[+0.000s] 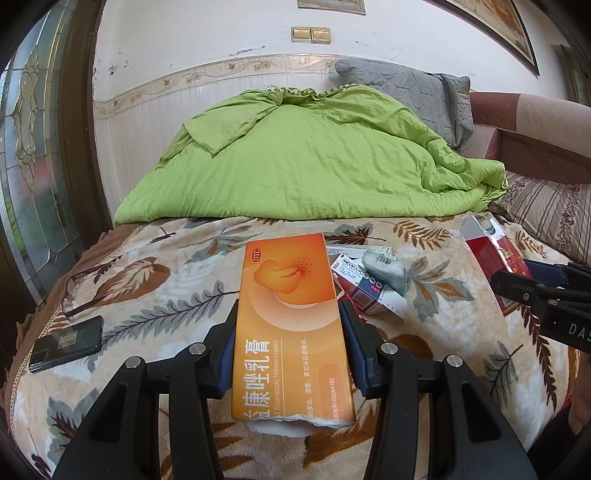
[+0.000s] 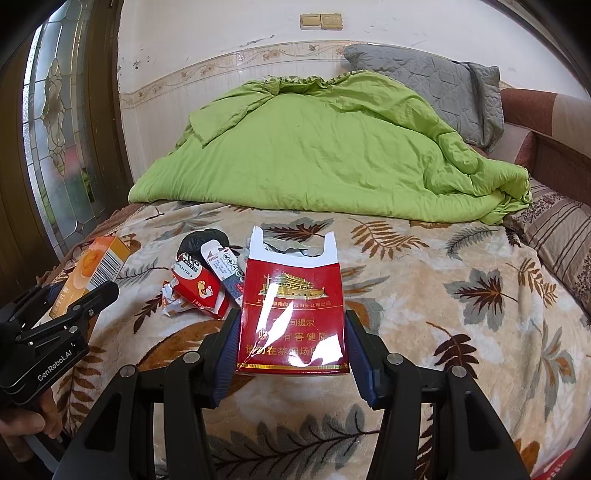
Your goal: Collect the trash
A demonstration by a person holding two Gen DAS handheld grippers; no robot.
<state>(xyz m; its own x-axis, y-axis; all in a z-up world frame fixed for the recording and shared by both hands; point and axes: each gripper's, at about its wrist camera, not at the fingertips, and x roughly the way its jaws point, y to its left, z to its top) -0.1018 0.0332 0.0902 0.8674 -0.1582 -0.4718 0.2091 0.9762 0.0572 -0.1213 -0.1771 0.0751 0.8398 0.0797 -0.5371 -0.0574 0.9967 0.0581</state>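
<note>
- Left wrist view: one orange cream box (image 1: 291,328) is clamped between the two blue pads of the left claw (image 1: 288,314), held above the bed; it is long and flat, printed with an "OTC" mark, a drawing in darker orange and Chinese lettering, and its near end is torn open with white showing inside.
- One red cigarette pack (image 2: 293,317) is gripped across its width in the right claw (image 2: 290,321), also above the bed; it is glossy red with a gold building emblem, gold Chinese lettering and a gold line at its base, and its top is torn away, with white inner card and crumpled foil showing.
- Between the two held items, one small heap of trash is seen on the blanket: one red and white box (image 2: 201,290), one slim white and grey box (image 2: 225,271), one crumpled white paper (image 2: 171,301) and one crumpled black wad (image 2: 205,238) behind them. In the left wrist view one grey-green lump (image 1: 384,271) also lies on the heap.
- One leaf-patterned blanket (image 2: 424,277) covers the bed.
- One black phone (image 1: 66,343) and one pair of glasses (image 1: 83,291) are seen near the blanket's left edge, well apart from the heap.
- One green quilt (image 1: 314,162) is bunched at the far end, with one grey pillow (image 1: 417,96) behind it against the wall.
- Two brass wall switches (image 1: 311,35) are set side by side above.
</note>
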